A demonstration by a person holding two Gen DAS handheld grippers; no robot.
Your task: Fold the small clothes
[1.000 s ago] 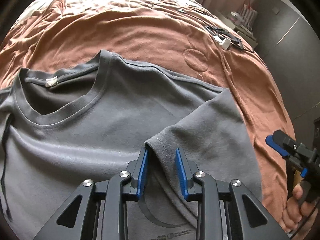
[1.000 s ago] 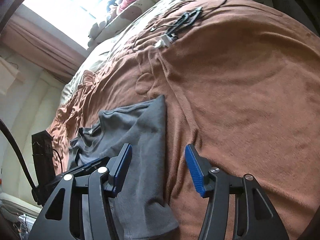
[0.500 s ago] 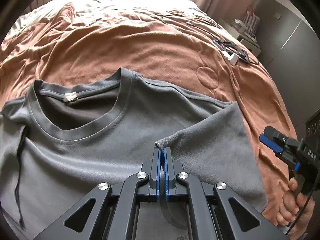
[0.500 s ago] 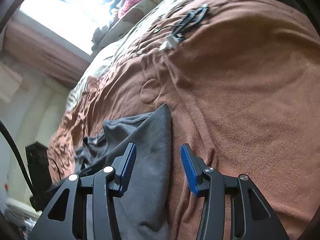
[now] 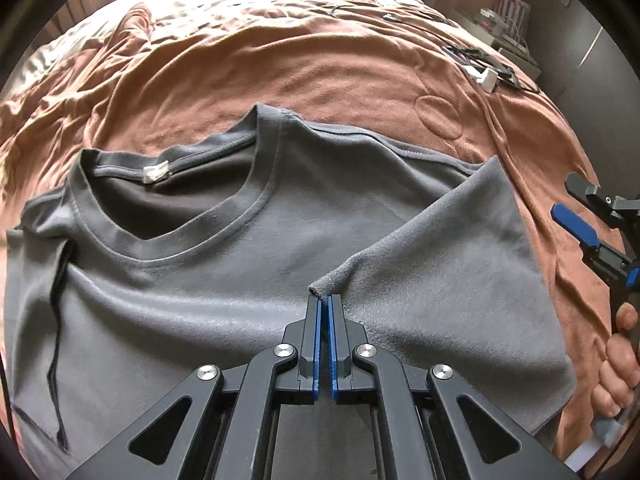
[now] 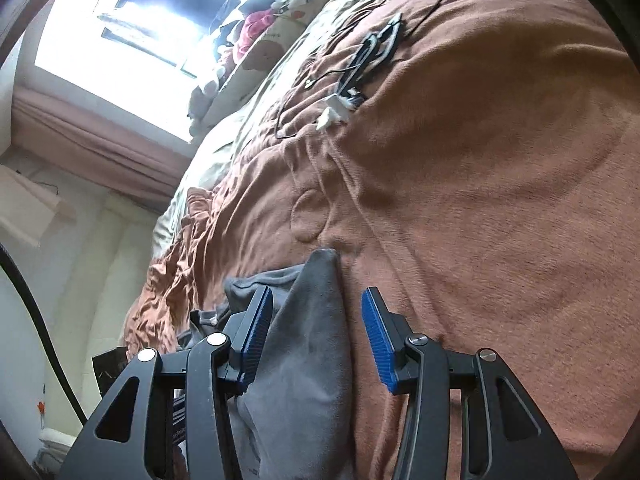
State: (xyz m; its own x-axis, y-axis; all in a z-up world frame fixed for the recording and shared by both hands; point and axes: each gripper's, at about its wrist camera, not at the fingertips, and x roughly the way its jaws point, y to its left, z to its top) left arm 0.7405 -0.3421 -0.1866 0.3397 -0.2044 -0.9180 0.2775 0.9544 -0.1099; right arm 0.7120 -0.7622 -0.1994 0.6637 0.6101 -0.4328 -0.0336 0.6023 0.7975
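A grey T-shirt (image 5: pixel 208 280) lies flat on a brown blanket, collar towards the far side. Its right sleeve (image 5: pixel 448 264) is folded in over the body. My left gripper (image 5: pixel 324 300) is shut on the tip of that sleeve's folded edge. My right gripper (image 6: pixel 318 316) is open and empty, its jaws on either side of the sleeve's outer edge (image 6: pixel 320 320), just above the cloth. It also shows at the right edge of the left wrist view (image 5: pixel 576 208).
The brown blanket (image 5: pixel 320 64) covers the bed. Black cables and a white charger (image 5: pixel 486 76) lie at the far right of it. Pillows and soft toys (image 6: pixel 260 32) sit at the bed's head under a bright window. A dark cabinet stands right.
My left gripper closed on the sleeve's folded tip and drew back a little. My right gripper's jaws narrowed slightly and moved closer to the sleeve's edge.
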